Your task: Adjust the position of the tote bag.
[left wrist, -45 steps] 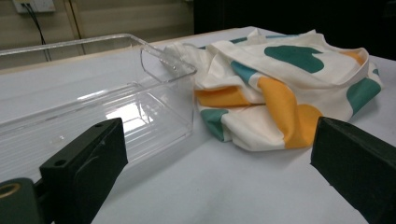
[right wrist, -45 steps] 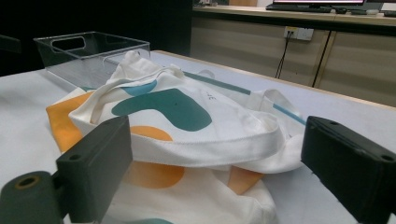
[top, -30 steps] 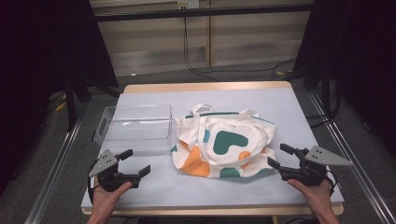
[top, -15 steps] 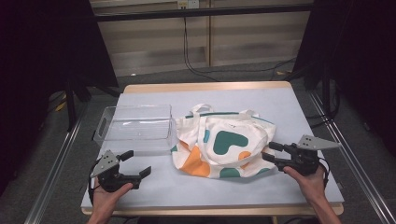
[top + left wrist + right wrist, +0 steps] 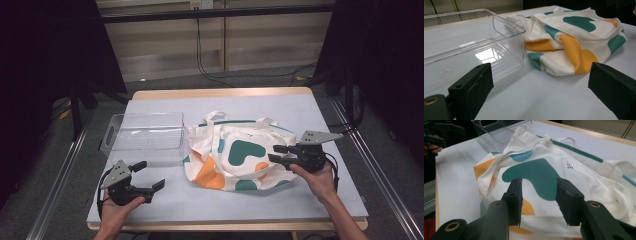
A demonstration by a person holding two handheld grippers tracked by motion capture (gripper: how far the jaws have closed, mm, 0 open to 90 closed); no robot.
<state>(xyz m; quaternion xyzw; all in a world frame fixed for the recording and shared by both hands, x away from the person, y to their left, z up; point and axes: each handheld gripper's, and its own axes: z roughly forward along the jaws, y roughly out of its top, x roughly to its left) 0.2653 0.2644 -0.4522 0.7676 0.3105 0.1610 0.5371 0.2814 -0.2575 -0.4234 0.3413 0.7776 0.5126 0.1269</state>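
Right gripper at tote bag right edge, frame centre; jaws closing, seemingly not yet clamped. Left gripper spread, idle lower left. Next: pinch fabric.

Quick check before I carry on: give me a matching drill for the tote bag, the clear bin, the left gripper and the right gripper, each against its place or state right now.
Things:
1. tote bag
2. clear bin
3. left gripper
4. right gripper

Places or states:
A. jaws wide apart over bare table, near the front edge
B. empty, to the left of the bag
C. crumpled at the table's middle, white with teal and orange shapes
D. jaws have just been closing, partly narrowed, over the bag's right edge

Pairs: 1-C, 2-B, 3-A, 4-D
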